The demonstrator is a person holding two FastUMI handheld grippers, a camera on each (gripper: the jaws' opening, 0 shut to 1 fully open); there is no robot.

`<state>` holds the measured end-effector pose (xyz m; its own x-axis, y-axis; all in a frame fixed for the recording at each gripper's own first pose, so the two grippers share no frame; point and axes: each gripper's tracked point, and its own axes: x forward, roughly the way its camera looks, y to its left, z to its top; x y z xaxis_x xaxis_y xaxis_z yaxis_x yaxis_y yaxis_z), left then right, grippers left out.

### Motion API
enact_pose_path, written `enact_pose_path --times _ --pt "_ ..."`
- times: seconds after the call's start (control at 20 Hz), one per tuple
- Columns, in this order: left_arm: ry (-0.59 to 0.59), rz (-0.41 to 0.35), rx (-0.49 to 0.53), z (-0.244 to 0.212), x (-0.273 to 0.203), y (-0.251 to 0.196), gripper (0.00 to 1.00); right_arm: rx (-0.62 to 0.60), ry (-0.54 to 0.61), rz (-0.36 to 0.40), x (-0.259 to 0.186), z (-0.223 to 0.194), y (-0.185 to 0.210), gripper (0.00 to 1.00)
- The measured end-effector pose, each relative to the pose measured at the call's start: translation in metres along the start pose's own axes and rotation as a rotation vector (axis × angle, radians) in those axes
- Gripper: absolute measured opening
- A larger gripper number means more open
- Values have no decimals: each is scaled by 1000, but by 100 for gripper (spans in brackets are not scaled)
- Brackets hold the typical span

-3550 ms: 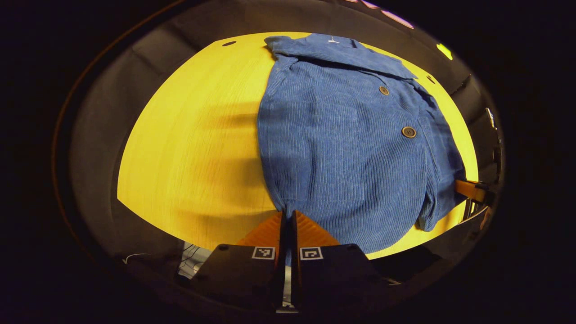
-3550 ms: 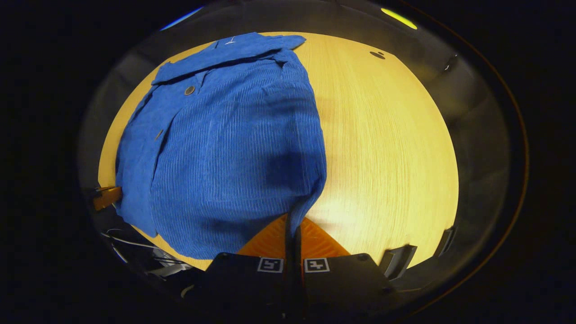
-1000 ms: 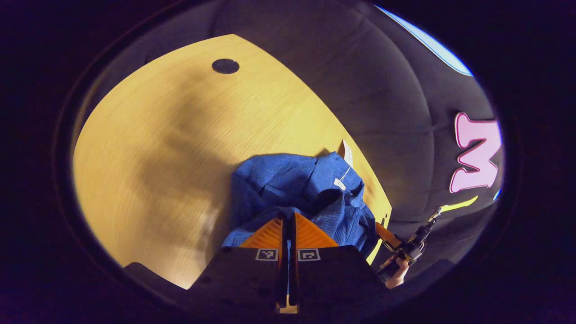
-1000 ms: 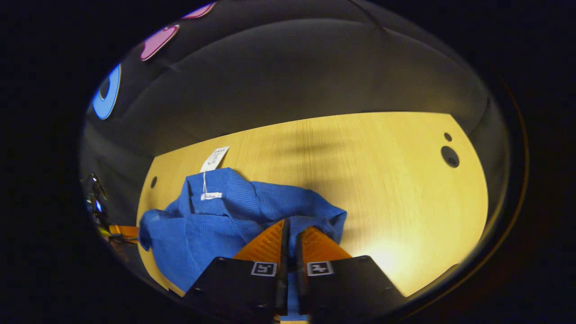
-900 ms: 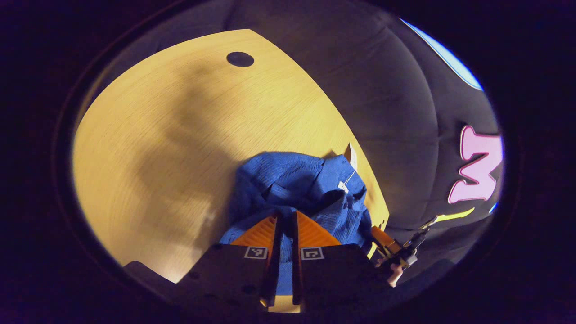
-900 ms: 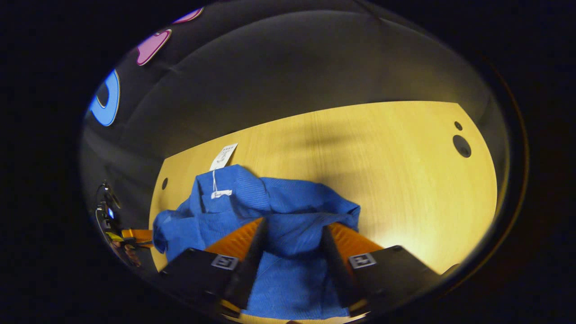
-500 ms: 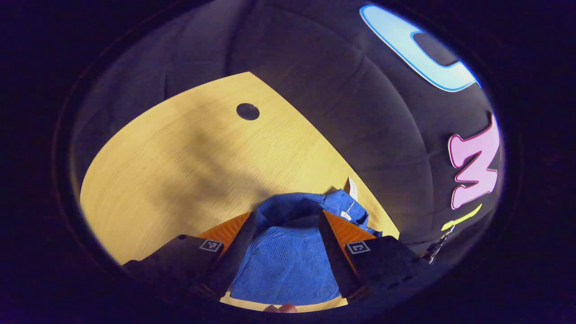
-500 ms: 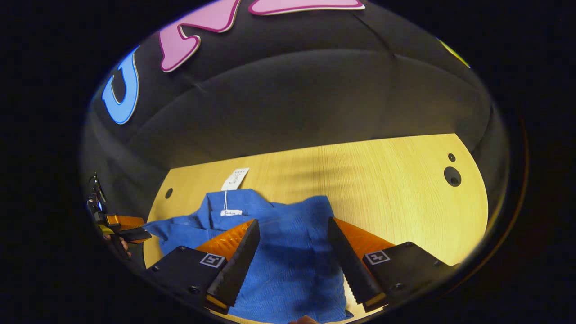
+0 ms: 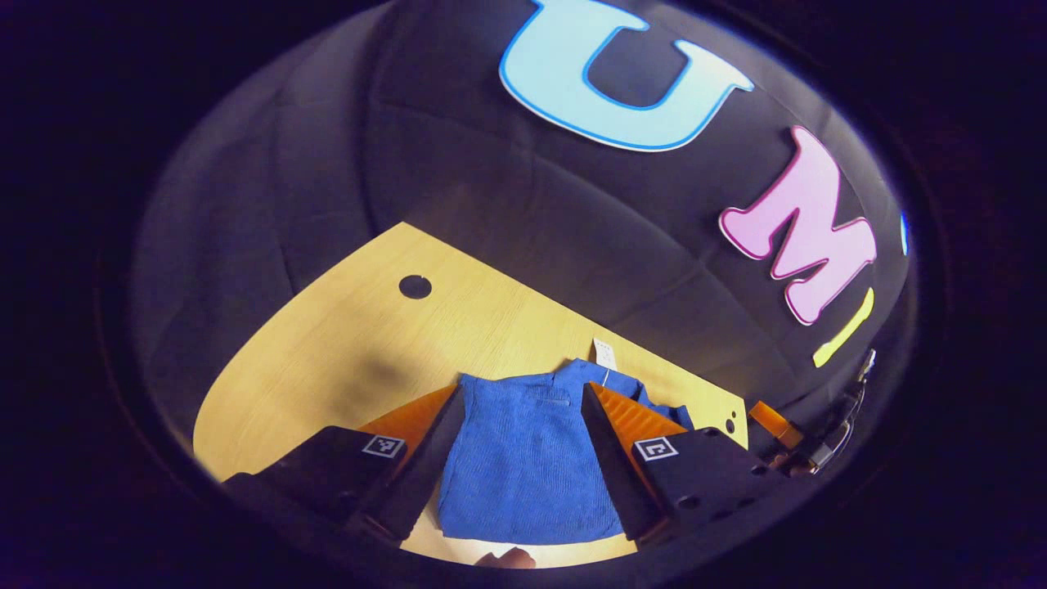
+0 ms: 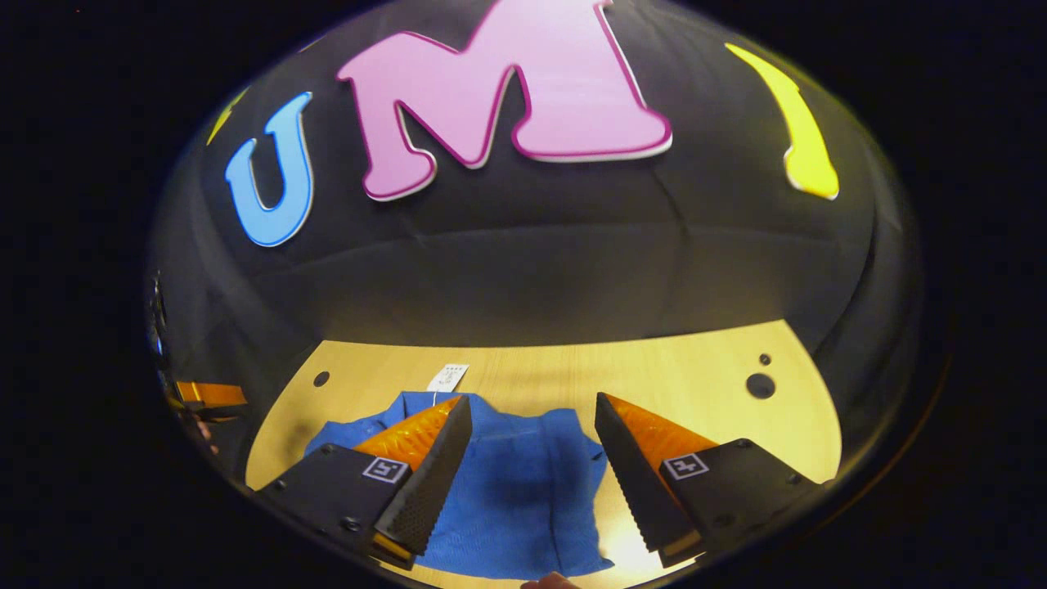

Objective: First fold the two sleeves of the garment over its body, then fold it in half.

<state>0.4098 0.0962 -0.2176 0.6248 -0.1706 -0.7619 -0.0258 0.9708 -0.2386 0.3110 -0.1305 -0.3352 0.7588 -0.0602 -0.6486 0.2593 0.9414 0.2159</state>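
Pale wooden tabletop (image 10: 695, 384) runs bare to its rounded edge and cable holes on either side of the folded blue corduroy garment (image 10: 523, 491), leaving open room all round it. The garment lies flat as a compact rectangle near the table's back edge, a white paper tag (image 10: 448, 377) at what appears to be its collar. The left gripper (image 9: 523, 409) and right gripper (image 10: 532, 417) hang above it, jaws spread wide, holding nothing.
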Motion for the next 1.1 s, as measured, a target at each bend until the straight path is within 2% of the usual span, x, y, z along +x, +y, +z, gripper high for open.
enact_pose_path --times 0.2,0.25,0.3,0.4,0.8,1.1 --pt "-75 -6 130 -11 -39 -30 85 -79 -74 1 -61 9 14 96" --pt "-88 -16 155 -17 -50 -38 82 -86 -87 6 -77 10 20 97" --pt "-89 -43 167 -24 -61 -49 85 -87 -107 8 -92 14 25 97" --pt "-94 -92 200 -41 -90 -71 85 -88 -142 17 -123 17 38 96" --pt "-234 -128 323 -86 -171 -118 85 -86 -251 44 -244 15 84 96" --pt "-336 -139 454 -131 -233 -138 85 -62 -341 16 -338 7 97 96"
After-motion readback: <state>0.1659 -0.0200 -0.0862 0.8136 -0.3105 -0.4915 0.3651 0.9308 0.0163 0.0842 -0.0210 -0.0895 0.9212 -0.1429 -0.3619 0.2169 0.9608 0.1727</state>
